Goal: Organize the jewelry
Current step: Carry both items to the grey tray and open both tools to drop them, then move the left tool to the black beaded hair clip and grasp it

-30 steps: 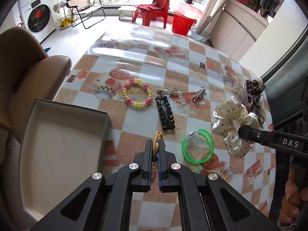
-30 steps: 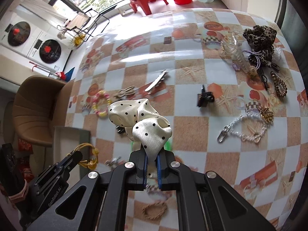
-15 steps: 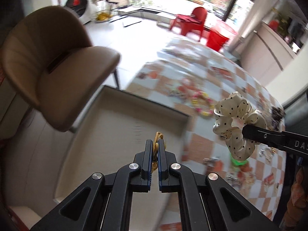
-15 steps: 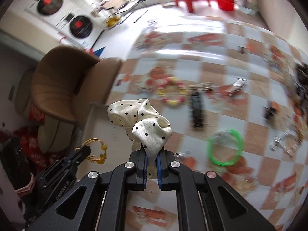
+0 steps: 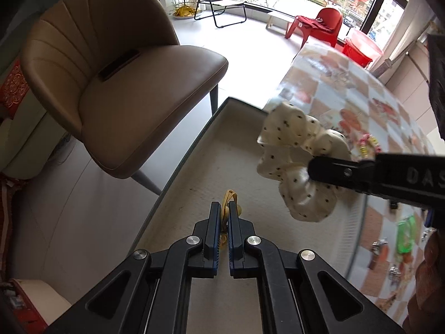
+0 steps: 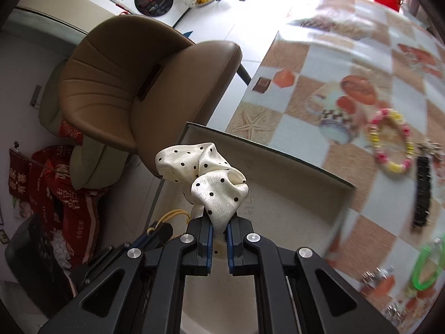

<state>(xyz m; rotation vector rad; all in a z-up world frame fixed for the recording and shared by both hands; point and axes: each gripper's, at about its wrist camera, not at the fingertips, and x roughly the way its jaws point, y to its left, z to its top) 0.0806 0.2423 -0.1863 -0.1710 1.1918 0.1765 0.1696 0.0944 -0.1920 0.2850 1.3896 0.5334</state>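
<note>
Both tools swung from counter (image 6: 319,55) to over tray (image 5: 222,167): left tool (image 5: 224,211) pinching yellow band (image 5: 229,197), right tool (image 6: 219,228) clamping scrunchie (image 6: 205,172). Risk: early release snags.

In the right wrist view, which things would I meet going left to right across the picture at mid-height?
Red printed cloth → brown chair → polka-dot scrunchie in the right tongs → tray wall → pink and yellow bead bracelet → black hair clip.
</note>
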